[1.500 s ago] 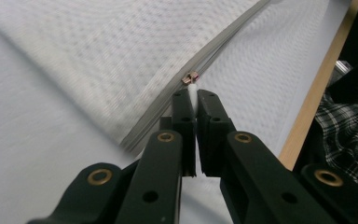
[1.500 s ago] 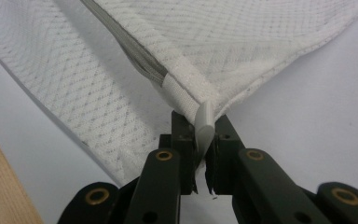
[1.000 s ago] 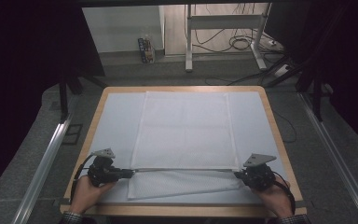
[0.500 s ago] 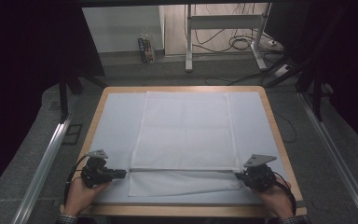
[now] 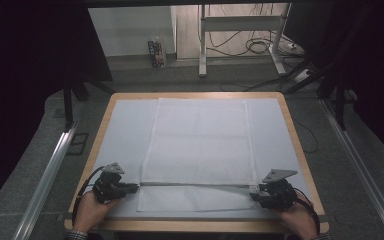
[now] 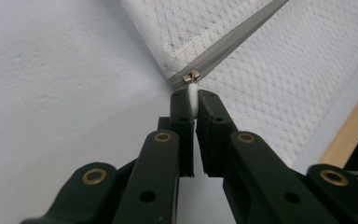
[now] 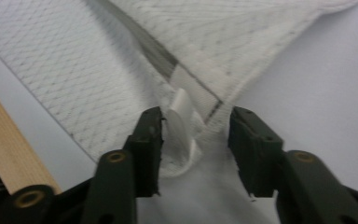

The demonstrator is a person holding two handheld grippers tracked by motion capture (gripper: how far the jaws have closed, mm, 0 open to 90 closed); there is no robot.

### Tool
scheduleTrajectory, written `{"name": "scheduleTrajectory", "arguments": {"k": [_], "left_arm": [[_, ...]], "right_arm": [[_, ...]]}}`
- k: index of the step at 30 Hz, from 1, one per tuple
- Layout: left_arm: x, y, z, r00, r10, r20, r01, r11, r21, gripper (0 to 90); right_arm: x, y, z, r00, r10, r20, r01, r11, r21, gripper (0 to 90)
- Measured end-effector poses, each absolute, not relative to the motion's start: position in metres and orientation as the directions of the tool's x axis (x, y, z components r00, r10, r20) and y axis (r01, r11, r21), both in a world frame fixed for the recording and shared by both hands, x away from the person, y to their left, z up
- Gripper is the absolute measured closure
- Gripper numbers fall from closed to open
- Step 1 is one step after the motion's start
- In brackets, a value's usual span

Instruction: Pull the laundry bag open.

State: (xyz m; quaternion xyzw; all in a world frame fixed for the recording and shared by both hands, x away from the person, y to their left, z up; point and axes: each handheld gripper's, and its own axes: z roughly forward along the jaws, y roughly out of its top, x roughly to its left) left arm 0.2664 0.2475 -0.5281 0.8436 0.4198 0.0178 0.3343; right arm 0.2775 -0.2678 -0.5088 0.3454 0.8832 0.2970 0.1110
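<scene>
A white quilted cover (image 5: 200, 140) lies flat on the table, with a grey zipper (image 5: 195, 184) running across its near part. At the zipper's left end, my left gripper (image 5: 132, 187) (image 6: 193, 100) is shut on the white pull tab (image 6: 193, 91) below the brass slider (image 6: 192, 76). At the right end, my right gripper (image 5: 254, 194) (image 7: 193, 123) has just been opening its jaws. A white fabric loop (image 7: 179, 121) stands between them, leaning by one jaw with a clear gap to the other. The zipper's end (image 7: 144, 44) lies just beyond.
The cover rests on a pale sheet (image 5: 122, 130) over a wooden table (image 5: 300, 145). A metal rail (image 5: 50, 170) runs along the left, and a stand with cables (image 5: 260, 45) sits on the floor beyond the table.
The zipper line has settled slightly nearer the front edge. Both hands have hardly shifted.
</scene>
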Motion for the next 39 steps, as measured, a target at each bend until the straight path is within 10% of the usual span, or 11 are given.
{"name": "scheduleTrajectory", "arguments": {"k": [20,39], "left_arm": [[0.258,0.252,-0.530,0.629,0.742,-0.231,0.698,-0.409,0.588,83.4],[0.236,0.239,-0.517,0.614,0.780,-0.123,0.590,-0.350,0.728,9.2]], "right_arm": [[0.254,-0.290,-0.505,-0.685,0.728,-0.002,0.598,0.564,0.569,65.2],[0.248,-0.282,-0.494,-0.702,0.708,-0.074,0.483,0.550,0.681,21.7]]}}
